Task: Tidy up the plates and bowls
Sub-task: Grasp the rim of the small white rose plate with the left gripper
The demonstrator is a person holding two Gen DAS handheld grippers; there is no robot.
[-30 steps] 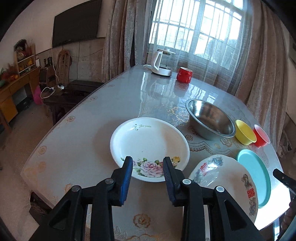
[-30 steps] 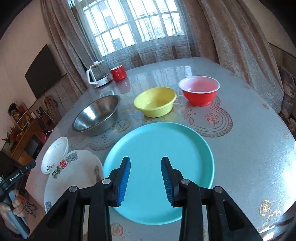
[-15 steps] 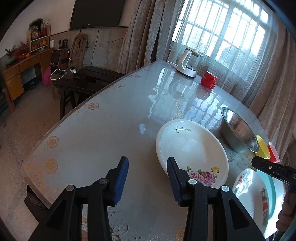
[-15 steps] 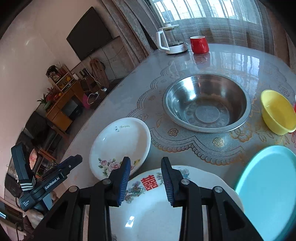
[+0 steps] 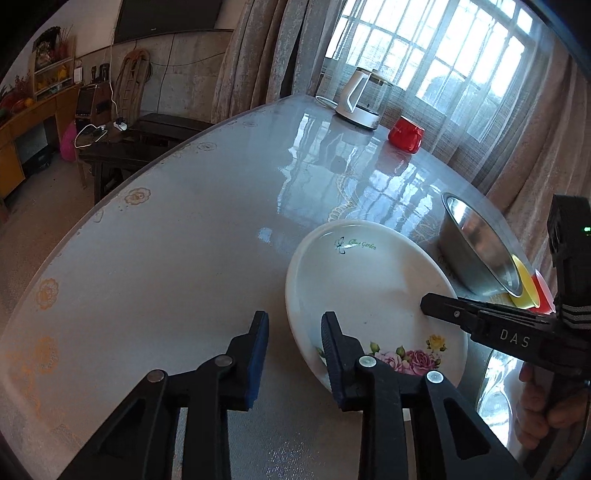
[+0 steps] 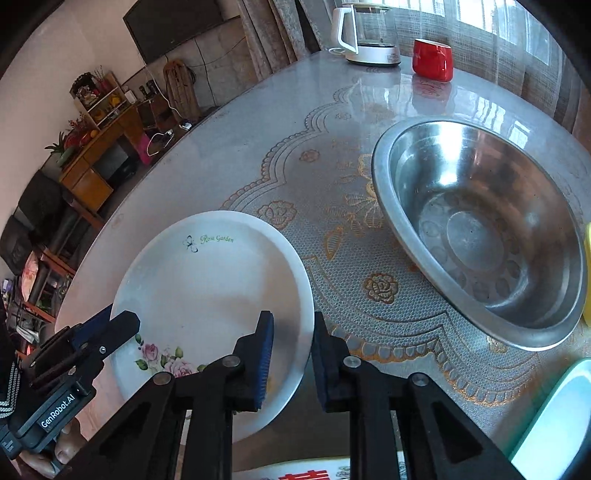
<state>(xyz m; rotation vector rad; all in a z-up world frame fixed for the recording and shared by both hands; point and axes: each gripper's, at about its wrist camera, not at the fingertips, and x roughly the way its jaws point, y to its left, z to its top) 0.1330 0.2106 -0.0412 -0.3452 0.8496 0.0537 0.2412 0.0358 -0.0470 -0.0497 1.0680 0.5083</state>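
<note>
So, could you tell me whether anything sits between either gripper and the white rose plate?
Nothing visible does. The left gripper and the right gripper are both open, each straddling an opposite rim of the white rose plate, with only bare table around.

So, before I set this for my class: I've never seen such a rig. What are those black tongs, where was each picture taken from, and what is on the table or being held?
There is no robot here. A person holds a two-finger clamp in each hand, and each clamp carries a wide-angle camera looking along its fingers.

One view looks out from the left gripper; the other from the right gripper.

Both grippers are open, astride opposite edges of the white rose plate, which lies on the table. Nothing is gripped yet.

Beside the plate stands a steel bowl, with a yellow bowl and a red bowl behind it. A kettle and a red cup stand at the far edge.
</note>
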